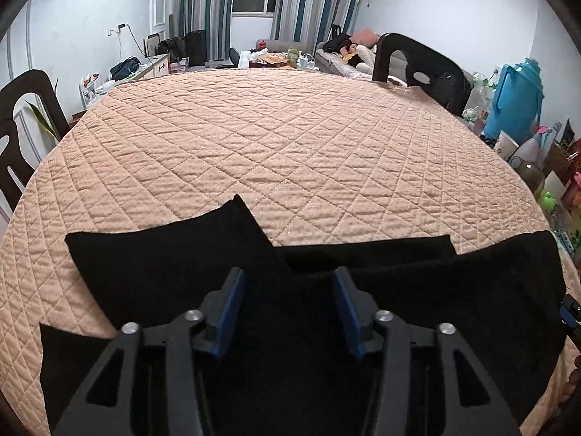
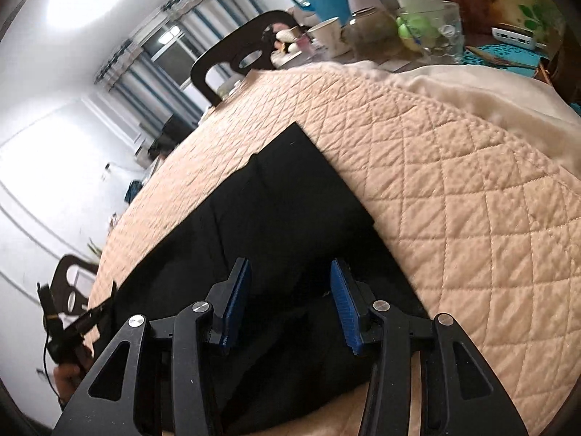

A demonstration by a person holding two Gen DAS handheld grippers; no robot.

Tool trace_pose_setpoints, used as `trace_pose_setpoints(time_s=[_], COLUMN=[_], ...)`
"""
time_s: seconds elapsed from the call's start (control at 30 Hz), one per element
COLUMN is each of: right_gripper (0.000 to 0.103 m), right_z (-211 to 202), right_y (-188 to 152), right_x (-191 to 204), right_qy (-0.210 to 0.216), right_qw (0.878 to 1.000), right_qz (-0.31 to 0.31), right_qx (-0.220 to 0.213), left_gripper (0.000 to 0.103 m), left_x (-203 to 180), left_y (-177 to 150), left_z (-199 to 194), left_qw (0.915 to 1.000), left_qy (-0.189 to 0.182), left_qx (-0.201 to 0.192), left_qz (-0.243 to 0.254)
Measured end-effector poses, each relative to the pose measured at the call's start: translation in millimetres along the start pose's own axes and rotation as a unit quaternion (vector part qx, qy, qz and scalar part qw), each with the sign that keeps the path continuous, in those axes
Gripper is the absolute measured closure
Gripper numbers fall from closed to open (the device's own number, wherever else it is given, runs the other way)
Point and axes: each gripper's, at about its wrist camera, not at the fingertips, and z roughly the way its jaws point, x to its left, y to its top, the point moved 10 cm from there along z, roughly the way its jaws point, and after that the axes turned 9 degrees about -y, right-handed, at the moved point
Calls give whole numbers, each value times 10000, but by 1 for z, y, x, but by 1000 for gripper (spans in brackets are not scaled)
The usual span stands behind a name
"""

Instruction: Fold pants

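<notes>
On the quilted table cover point(image 1: 290, 138), near edge: black pants point(image 1: 152, 272) lie folded, long axis running left-right beneath both tools. Left gripper point(image 1: 287, 283) and right gripper point(image 2: 290, 276) hover above, jaws spread, nothing pinched.

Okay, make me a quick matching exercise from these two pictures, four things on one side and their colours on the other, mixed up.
Things:
1. pants
2. quilted cover
3. thermos jug
4. claw pads

Colours:
A. turquoise
B. dark blue
C. black
D. peach

Pairs: 1-C, 2-D, 3-A, 4-B
</notes>
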Motion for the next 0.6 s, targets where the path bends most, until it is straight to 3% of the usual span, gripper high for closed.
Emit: trace_pose_setpoints(time_s=[0.07,0.13,0.17,0.2,0.27,0.37,0.6], right_gripper=[57,60,64,77,81,86,92], right_z=[0,-1,-1,0,3,3,-17], right_y=[2,4,6,9,10,11,20], right_x=[-1,0,0,0,-1,-6,3], right_qy=[-52,-115,-162,-232,-226,-174,159], right_qw=[10000,9998,9997,9994,9994,9995,9983], right_qz=[43,34,-1,-48,-3,25,-13], right_qx=[-68,-160,-203,-242,-250,-276,-553], left_gripper=[49,59,75,87,96,98,99], left_x=[4,5,6,8,12,18,35], left_y=[1,3,4,5,6,6,-2], left_z=[4,5,5,4,1,-12,-84], left_qw=[9998,9993,9990,9987,9991,9989,9923], left_qy=[200,370,436,490,414,293,54], left_qx=[17,-36,-62,-69,-115,-331,-1170], left_qz=[34,100,114,111,-11,-182,-404])
